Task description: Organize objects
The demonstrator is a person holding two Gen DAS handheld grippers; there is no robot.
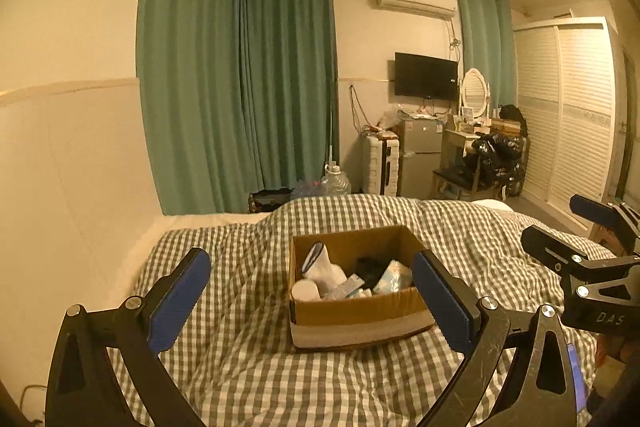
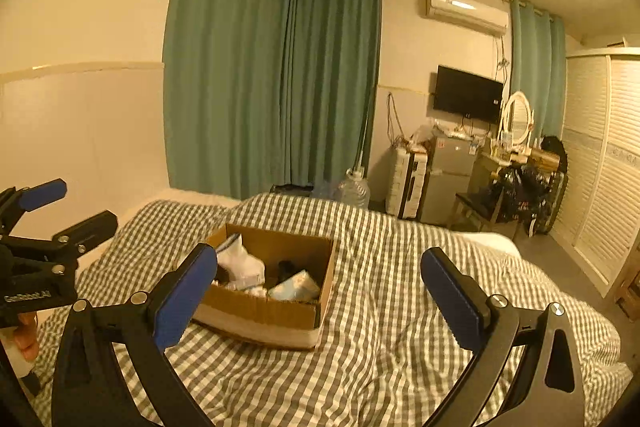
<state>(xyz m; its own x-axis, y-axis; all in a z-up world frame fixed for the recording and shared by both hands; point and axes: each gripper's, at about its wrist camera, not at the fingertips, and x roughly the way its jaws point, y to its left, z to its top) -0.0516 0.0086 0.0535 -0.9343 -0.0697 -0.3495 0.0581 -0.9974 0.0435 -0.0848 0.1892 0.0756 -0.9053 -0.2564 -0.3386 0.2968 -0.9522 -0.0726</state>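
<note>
An open cardboard box (image 1: 356, 311) sits on the checked duvet (image 1: 240, 367) near the middle of the bed, holding loose items: a white sock (image 1: 322, 269), something dark (image 1: 370, 269), a pale plastic-wrapped packet (image 1: 394, 279) and a white cylindrical container (image 1: 306, 291). Left gripper (image 1: 312, 303) and right gripper (image 2: 320, 301) both hover short of the box, fingers spread wide and empty. Judgement: contents look light and mostly soft; the sock and packet should pinch easily at any fold, while the container is probably smooth and best taken across its width. The box walls are thin and will flex, and the duvet gives little support. Legible writing: "DAS" on the right gripper body; lettering on the left gripper is too blurred to read with confidence.
</note>
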